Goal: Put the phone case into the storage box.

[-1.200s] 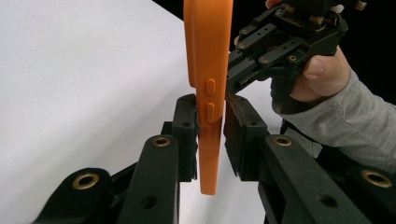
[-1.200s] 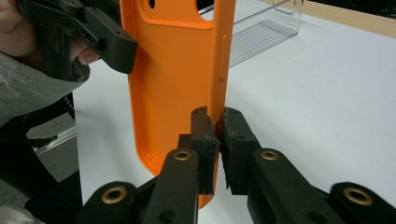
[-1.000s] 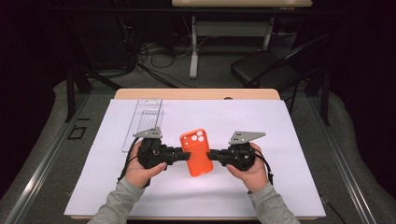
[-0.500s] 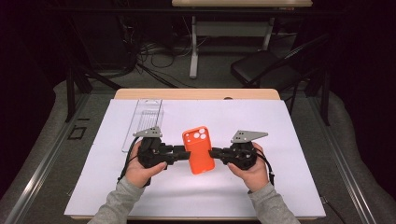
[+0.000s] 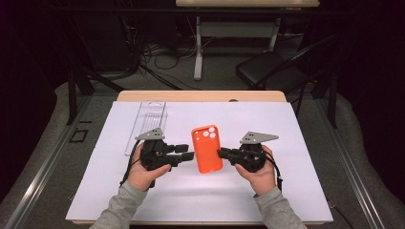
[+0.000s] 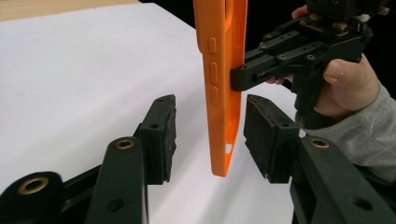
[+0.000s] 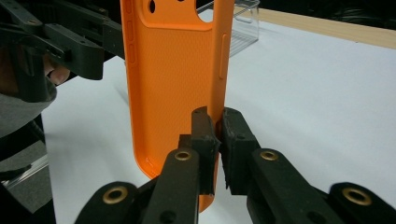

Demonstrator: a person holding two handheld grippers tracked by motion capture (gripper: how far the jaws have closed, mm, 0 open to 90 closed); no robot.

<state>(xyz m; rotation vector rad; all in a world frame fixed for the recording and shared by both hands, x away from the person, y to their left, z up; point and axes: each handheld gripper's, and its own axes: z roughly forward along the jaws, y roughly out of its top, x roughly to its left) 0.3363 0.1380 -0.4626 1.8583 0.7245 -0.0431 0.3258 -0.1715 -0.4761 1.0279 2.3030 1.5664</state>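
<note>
Orange and finely textured inside, the empty phone case (image 5: pixel 207 148) hung over the white sheet (image 5: pixel 305 143), its side edge pinched by the right gripper (image 5: pixel 222 153); the left gripper (image 5: pixel 189 152) had just been opening, pads clear of it.

Orange phone case (image 5: pixel 207 148); empty; seemingly lifted off white sheet (image 5: pixel 305 143)

Open room is left on the counter (image 5: pixel 305 191) right of the phone case (image 5: pixel 207 149); at the far left, passage is blocked by a clear tray (image 5: pixel 145 125).
</note>
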